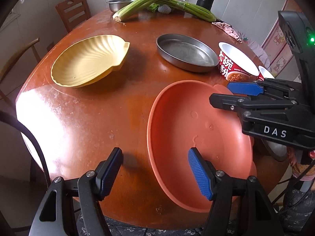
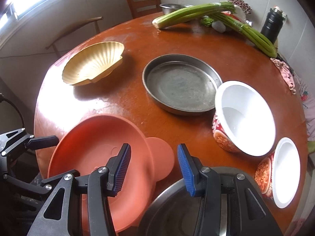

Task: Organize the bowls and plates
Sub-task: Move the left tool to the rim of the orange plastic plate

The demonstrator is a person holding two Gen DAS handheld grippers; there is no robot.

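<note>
Straddling the near rim of the terracotta plate [image 1: 177,122], the left hand-held gripper [image 1: 155,169] gapes, released. Opposite, the right hand-held gripper [image 2: 153,165] brackets the plate's tab, not visibly pinching; the surface [image 1: 118,29] carries it.

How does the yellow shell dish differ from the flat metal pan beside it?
The yellow shell dish is ribbed, scallop-shaped plastic; the metal pan is smooth, round steel. The dish flares from a small base; the pan sits flat with low straight walls. Both are empty and upright on the table.
</note>
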